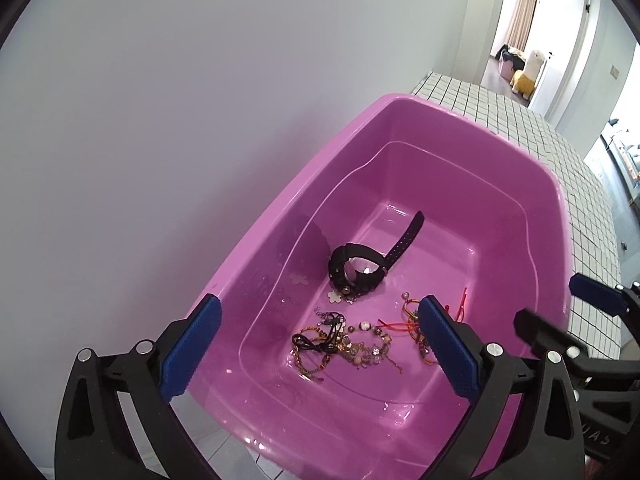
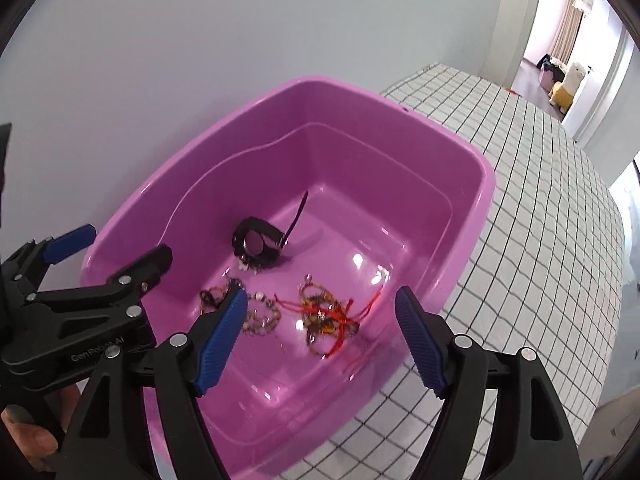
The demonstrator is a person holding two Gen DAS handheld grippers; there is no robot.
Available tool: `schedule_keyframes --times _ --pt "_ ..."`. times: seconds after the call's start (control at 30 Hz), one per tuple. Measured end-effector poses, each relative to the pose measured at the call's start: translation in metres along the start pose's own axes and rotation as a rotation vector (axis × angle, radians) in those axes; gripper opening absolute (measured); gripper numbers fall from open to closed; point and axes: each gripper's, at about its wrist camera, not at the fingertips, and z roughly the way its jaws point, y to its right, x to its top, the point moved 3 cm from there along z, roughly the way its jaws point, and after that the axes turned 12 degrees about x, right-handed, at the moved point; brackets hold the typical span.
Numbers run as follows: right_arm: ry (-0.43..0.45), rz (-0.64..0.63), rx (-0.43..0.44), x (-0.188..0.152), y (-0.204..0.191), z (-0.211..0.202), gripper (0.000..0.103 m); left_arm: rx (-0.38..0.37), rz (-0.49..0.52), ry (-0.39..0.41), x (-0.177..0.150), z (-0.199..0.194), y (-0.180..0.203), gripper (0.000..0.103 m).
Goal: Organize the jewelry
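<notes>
Grippers first: your left gripper [image 1: 320,344] hangs over the near end of the pink plastic tub [image 1: 472,128] with its blue pads spread wide and nothing between them. Your right gripper [image 2: 320,332] stands wide too, its pads apart and touching nothing. No earlier view is on hand, so you get only how they stand at this moment.

Directly below your left gripper, on the tub floor, lies a tangle of beaded bracelets [image 1: 352,344] and dark cord, between the two pads as the left camera sees it. Just beside the right pad of that gripper sits a red-string bracelet cluster [image 2: 324,316], which lies under your right gripper, between its pads in the right view. Farther into the tub, past both heaps, rests a black wristwatch [image 1: 356,270], tipped on its side with one strap [image 1: 406,240] pointing up. Two small pale flower charms [image 1: 334,297] lie against it.

The tub stands on a white grid-checked cloth [image 2: 540,240], next to a plain wall [image 1: 160,120].
</notes>
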Motion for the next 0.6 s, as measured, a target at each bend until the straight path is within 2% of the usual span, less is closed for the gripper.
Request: schedule_keyframes --times 0.1,0.3,0.6 --pt "-0.014 0.031 -0.004 -0.005 0.0 -0.005 0.075 0.014 0.004 0.006 -0.002 -0.009 -0.003 0.097" --pt "-0.054 0.037 -0.065 -0.011 -0.003 -0.012 0.075 0.021 0.0 0.017 -0.006 -0.024 -0.007 0.097" --pt "-0.064 0.051 -0.097 -0.019 -0.006 -0.021 0.075 0.031 0.014 0.023 -0.015 -0.032 -0.003 0.097"
